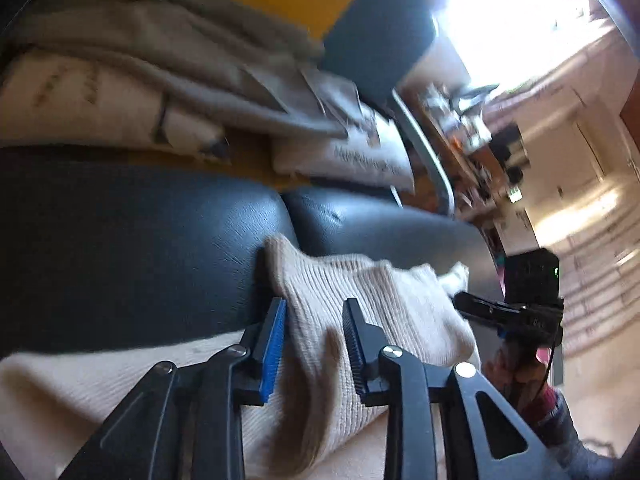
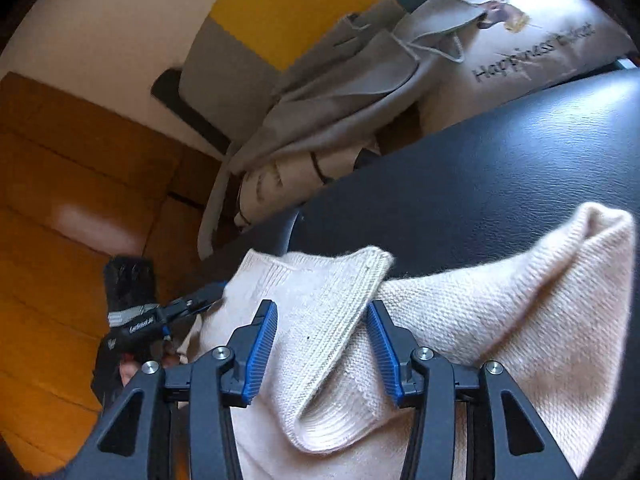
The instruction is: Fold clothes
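A cream ribbed knit sweater point(image 1: 360, 288) lies bunched on a black leather seat point(image 1: 140, 248). My left gripper point(image 1: 314, 340) is open, its fingers on either side of a raised fold of the knit. In the right wrist view the same sweater point(image 2: 500, 320) shows a ribbed hem folded over. My right gripper point(image 2: 322, 344) is open wide, with that hem fold lying between its blue pads. Each view shows the other gripper at the far end of the garment: the right gripper point(image 1: 476, 306) and the left gripper point(image 2: 188, 306), both held by a hand.
A grey garment point(image 2: 340, 92) is draped over printed pillows point(image 2: 540, 48) at the back of the black seat point(image 2: 480, 168). A yellow panel point(image 2: 288, 12) stands behind it. A wooden floor point(image 2: 60, 200) lies off the seat's edge, and a cluttered shelf point(image 1: 472, 132) stands farther off.
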`<action>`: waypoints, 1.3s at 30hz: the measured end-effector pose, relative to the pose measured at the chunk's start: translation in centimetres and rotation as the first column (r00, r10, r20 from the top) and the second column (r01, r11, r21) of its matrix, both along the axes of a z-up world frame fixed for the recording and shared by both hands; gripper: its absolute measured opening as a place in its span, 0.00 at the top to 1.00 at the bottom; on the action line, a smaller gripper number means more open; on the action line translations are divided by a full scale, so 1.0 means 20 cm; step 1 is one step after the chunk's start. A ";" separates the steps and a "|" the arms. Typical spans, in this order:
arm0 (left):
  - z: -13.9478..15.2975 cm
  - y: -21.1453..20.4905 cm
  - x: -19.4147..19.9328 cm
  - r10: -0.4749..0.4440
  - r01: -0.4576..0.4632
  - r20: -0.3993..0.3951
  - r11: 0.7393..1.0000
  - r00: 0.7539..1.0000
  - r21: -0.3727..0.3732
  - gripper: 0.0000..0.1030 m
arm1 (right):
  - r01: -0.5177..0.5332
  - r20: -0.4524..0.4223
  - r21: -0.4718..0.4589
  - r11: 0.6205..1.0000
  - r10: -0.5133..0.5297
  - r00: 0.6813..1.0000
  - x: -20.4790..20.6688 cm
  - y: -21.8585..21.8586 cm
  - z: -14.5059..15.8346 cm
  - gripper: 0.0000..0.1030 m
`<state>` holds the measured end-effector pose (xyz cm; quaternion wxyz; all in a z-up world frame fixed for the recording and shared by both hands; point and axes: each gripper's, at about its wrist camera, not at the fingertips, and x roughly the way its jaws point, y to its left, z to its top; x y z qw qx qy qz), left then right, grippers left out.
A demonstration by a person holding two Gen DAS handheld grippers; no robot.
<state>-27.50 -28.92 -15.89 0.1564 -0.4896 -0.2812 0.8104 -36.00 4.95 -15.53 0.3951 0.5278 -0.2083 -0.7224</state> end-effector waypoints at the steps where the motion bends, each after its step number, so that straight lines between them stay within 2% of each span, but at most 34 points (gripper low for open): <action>1: 0.00 0.01 -0.02 -0.005 0.005 0.000 1.000 1.000 -0.008 0.73 | -0.018 -0.012 0.007 1.000 0.018 1.000 0.00 -0.01 -0.01 0.61; 2: -0.01 0.02 -0.05 -0.010 0.010 0.001 1.000 1.000 -0.015 0.76 | -0.035 -0.033 0.026 0.999 0.036 0.999 -0.01 -0.03 0.00 0.69; 3: 0.00 0.03 -0.07 -0.006 0.005 -0.007 1.000 1.000 -0.024 0.89 | -0.046 -0.039 0.053 0.998 0.048 0.998 -0.03 -0.06 0.00 0.88; 4: 0.01 0.03 -0.08 0.012 -0.013 -0.026 0.999 1.000 -0.035 0.96 | -0.056 -0.047 0.078 0.995 0.060 0.997 -0.05 -0.08 0.00 0.94; 6: 0.11 0.02 -0.05 0.030 -0.035 -0.103 0.999 0.994 -0.042 0.95 | -0.061 -0.088 0.119 0.991 0.071 0.994 -0.09 -0.11 0.05 0.94; 9: 0.30 0.00 0.03 0.046 -0.058 -0.240 0.997 0.970 -0.043 0.96 | -0.054 -0.183 0.090 0.994 0.070 0.981 -0.14 -0.10 0.23 0.94; 13: 0.54 -0.02 0.14 0.064 -0.088 -0.415 0.995 0.907 -0.039 0.96 | -0.071 -0.392 -0.012 0.997 0.061 0.918 -0.06 -0.03 0.62 0.94; 14: 0.59 -0.02 0.17 0.062 -0.091 -0.444 0.995 0.894 -0.045 0.96 | -0.094 -0.426 -0.021 0.995 0.076 0.901 0.00 -0.02 0.68 0.94; 15: 0.59 -0.01 0.21 0.051 -0.084 -0.447 0.995 0.893 -0.055 0.96 | -0.110 -0.445 -0.010 0.994 0.094 0.890 0.05 -0.02 0.71 0.94; 18: 0.51 0.03 0.28 0.027 -0.066 -0.399 0.994 0.916 -0.083 0.95 | -0.148 -0.451 0.047 0.988 0.154 0.879 0.20 -0.04 0.69 0.94; 22: 0.38 0.06 0.29 0.023 -0.066 -0.321 0.990 0.947 -0.123 0.95 | -0.162 -0.384 0.117 0.980 0.196 0.902 0.26 -0.09 0.52 0.94; 24: 0.33 0.05 0.26 0.056 -0.097 -0.292 0.987 0.955 -0.128 0.95 | -0.144 -0.357 0.148 0.978 0.189 0.915 0.23 -0.10 0.44 0.94; 27: 0.30 -0.01 0.15 0.151 -0.189 -0.272 0.974 0.950 -0.123 0.95 | -0.032 -0.332 0.164 0.986 0.086 0.940 0.07 -0.14 0.36 0.94; 29: 0.28 -0.05 0.03 0.195 -0.228 -0.229 0.966 0.954 -0.125 0.95 | 0.044 -0.320 0.183 0.982 0.018 0.947 -0.06 -0.17 0.32 0.94; 31: 0.24 -0.10 -0.05 0.243 -0.272 -0.192 0.951 0.951 -0.144 0.92 | 0.092 -0.293 0.176 0.980 -0.037 0.955 -0.17 -0.19 0.29 0.86; 32: 0.22 -0.12 -0.08 0.263 -0.289 -0.168 0.944 0.950 -0.159 0.86 | 0.109 -0.281 0.177 0.978 -0.055 0.958 -0.20 -0.20 0.27 0.80; 33: 0.19 -0.14 -0.09 0.284 -0.306 -0.143 0.937 0.948 -0.170 0.85 | 0.128 -0.286 0.189 0.974 -0.070 0.956 -0.22 -0.21 0.26 0.66; 37: 0.11 -0.25 0.06 0.344 -0.354 -0.097 0.928 0.934 -0.119 0.82 | 0.122 -0.341 0.223 0.967 -0.039 0.939 -0.13 -0.22 0.28 0.64; 39: 0.10 -0.29 0.20 0.371 -0.378 -0.087 0.922 0.925 -0.088 0.82 | 0.140 -0.408 0.229 0.963 -0.036 0.912 -0.01 -0.19 0.33 0.63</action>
